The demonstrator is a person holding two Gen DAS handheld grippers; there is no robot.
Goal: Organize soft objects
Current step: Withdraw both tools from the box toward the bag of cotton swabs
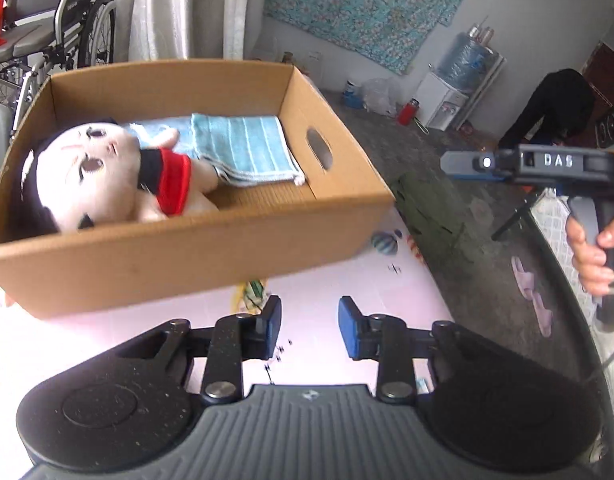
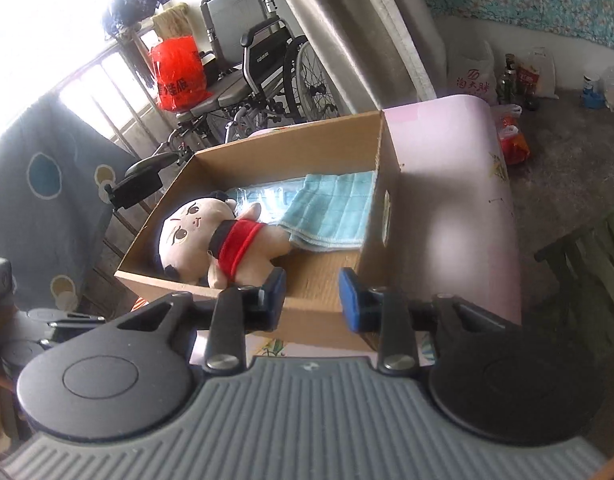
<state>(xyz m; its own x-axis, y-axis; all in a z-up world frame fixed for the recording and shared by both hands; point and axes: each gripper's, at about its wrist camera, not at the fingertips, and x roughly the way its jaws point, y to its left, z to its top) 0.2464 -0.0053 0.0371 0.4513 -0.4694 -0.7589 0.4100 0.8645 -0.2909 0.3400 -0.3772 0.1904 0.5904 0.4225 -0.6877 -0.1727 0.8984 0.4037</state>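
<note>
Plush doll (image 1: pixel 107 176) with its red collar lies inside the cardboard box (image 1: pixel 179 252), head toward the box's near-left corner, and the folded blue towel (image 1: pixel 243 148) lies flat just beside it, toward the box's handle-hole end, with the doll's arm resting on its edge. We see the same pairing from the right wrist view: doll (image 2: pixel 211 236) and towel (image 2: pixel 335 208) both within the box (image 2: pixel 307 312), which sits on the pink counter (image 2: pixel 447 208). Our left gripper (image 1: pixel 310 328) hangs over bare counter (image 1: pixel 327 272) in front of the box, jaws spread apart with nothing between them; our right gripper (image 2: pixel 311 300) is likewise parted and empty, near the box's front wall. We judge the sorting largely done, since both soft things we can see are already boxed. No other soft thing shows on the counter, though parts of it lie outside both views.
</note>
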